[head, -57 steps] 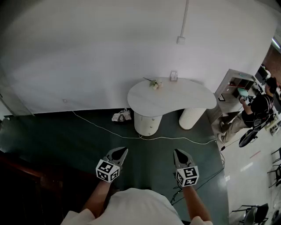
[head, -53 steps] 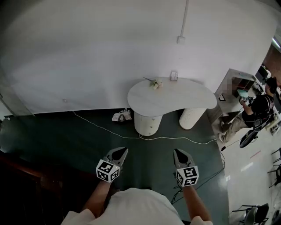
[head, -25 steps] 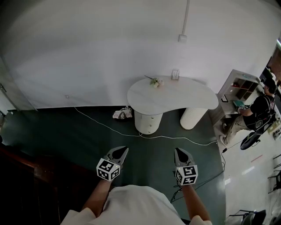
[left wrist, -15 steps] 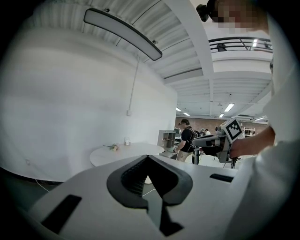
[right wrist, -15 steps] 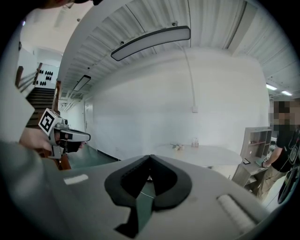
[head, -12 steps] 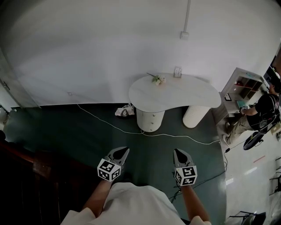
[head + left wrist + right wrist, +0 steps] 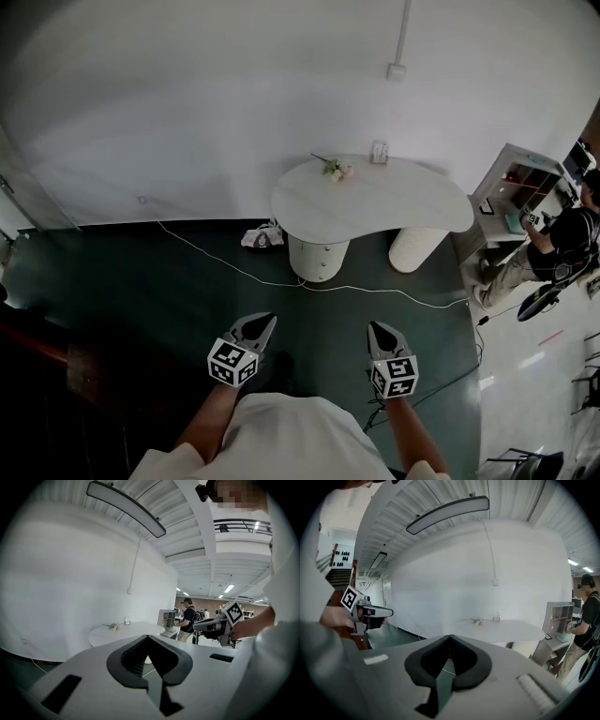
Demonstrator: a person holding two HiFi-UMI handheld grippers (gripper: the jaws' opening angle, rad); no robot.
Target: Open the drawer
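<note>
a left claw [image 7: 263,322] and a right claw [image 7: 378,328] are held out side by side, well apart, above a dark green floor [image 7: 141,281], each on a bare forearm. in the left gripper view the two dark pads of the left claw are seen pressed together at their tips, with nothing caught between them. the same is shown in the right gripper view: the right claw is pressed together and nothing is pinched.

both claws are pointed toward a white kidney-shaped desk [image 7: 403,202], which is set against a curved white wall [image 7: 187,112] well ahead of them. the desk is carried on two round white pedestals. the drawer [image 7: 315,268] is found in the left pedestal [image 7: 317,249], under the desk's left end. it appears to be shut, though it is small in the head view, and it is well apart from both claws. the right pedestal [image 7: 412,249] is placed under the desk's right lobe.

a small sprig of flowers [image 7: 333,170] is laid on the desk near the wall, and a small pale object [image 7: 379,152] is stood just beside it at the back edge. a white cable [image 7: 375,292] is trailed across the floor in front of the pedestals, and a crumpled white bundle [image 7: 262,236] is left on the floor just beside the left pedestal. at the right edge a white shelf unit [image 7: 514,183] is seen, with a person [image 7: 562,246] in dark clothes close to it.
</note>
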